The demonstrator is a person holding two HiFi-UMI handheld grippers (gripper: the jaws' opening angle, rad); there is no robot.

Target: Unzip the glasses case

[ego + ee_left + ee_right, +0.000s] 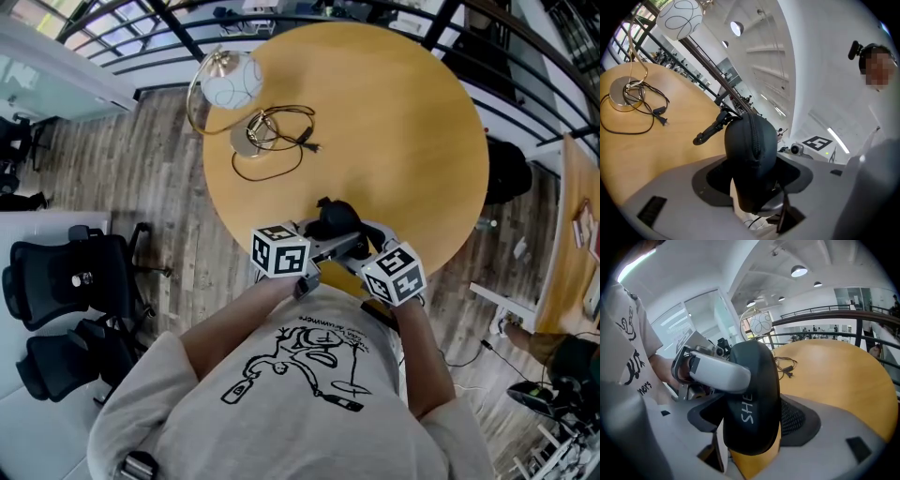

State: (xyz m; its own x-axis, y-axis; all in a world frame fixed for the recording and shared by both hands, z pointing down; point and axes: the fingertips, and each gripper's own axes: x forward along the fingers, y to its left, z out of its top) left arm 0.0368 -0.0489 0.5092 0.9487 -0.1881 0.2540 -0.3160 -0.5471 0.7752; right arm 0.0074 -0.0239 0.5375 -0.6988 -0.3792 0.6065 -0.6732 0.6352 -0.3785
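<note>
Left tool apparently grips glasses case; right tool open.

Black glasses case, apparently zipped, upright midair.

The round wooden table is bare from 12 round to 5 o'clock, wide room for a reach. At 10 to 11 o'clock stands a globe lamp. Its looped cord and plug trail toward the centre. At 6 o'clock the glasses case crowds the near edge. A railing curves just past the far rim.
</note>
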